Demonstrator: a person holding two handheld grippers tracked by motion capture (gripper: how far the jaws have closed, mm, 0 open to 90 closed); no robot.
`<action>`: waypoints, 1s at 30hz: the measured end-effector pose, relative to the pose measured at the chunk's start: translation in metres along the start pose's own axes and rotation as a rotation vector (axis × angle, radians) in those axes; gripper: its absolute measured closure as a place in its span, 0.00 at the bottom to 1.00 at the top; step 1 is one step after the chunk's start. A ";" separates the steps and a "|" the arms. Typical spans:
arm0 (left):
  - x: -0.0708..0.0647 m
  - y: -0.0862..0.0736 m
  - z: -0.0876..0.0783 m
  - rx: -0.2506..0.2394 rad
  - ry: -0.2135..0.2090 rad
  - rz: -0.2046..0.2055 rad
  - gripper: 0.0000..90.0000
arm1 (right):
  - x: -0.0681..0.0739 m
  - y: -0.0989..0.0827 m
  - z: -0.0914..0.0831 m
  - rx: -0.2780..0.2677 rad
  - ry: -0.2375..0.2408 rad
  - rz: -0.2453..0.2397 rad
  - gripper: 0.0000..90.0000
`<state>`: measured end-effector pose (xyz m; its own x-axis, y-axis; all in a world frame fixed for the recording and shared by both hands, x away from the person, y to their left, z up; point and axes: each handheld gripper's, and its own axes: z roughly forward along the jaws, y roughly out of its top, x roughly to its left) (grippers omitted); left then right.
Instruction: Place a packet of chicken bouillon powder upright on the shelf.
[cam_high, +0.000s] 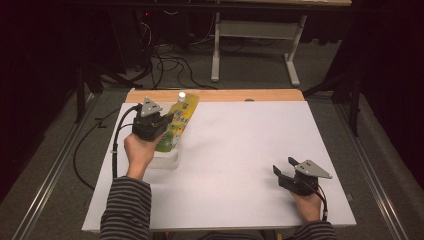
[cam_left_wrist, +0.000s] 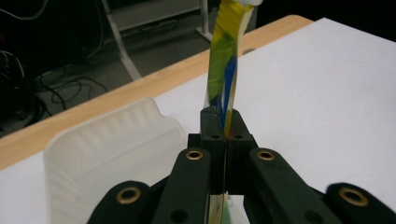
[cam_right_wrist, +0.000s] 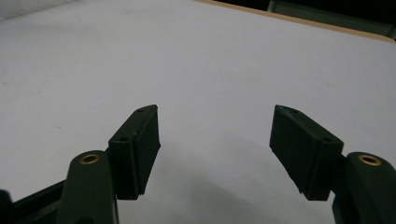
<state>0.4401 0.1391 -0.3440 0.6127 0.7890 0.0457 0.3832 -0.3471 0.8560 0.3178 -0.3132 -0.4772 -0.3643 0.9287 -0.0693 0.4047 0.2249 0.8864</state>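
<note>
My left gripper (cam_high: 162, 119) clamped on yellow pouch (cam_high: 179, 120), held edge-up over white tray (cam_high: 165, 159) at table's (cam_high: 240, 165) far left. My right gripper (cam_high: 283, 169) near right, jaws wide, nothing between, low over table.

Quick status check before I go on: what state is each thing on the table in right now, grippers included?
Left gripper: shut on the pouch, fingers pinching its flat edge.
Yellow-green flat plastic pouch with a white cap: held above the container, cap end pointing away from the person.
Translucent white plastic container: open, upright on the table beneath the pouch.
Right gripper: open, nothing between its fingers, low over the white table.
</note>
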 end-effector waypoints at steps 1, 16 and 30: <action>0.001 -0.002 0.000 -0.001 -0.006 -0.008 0.98 | 0.000 0.000 0.000 0.000 0.000 -0.002 0.38; 0.009 -0.006 -0.016 0.101 -0.016 -0.044 0.97 | 0.005 0.001 0.002 0.017 0.000 -0.052 0.38; 0.012 -0.006 -0.017 0.146 0.014 -0.049 1.00 | 0.004 0.001 0.002 0.016 0.000 -0.050 0.38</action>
<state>0.4338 0.1592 -0.3398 0.5817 0.8133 0.0141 0.5092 -0.3776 0.7734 0.3180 -0.3085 -0.4778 -0.3841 0.9163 -0.1130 0.3995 0.2753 0.8744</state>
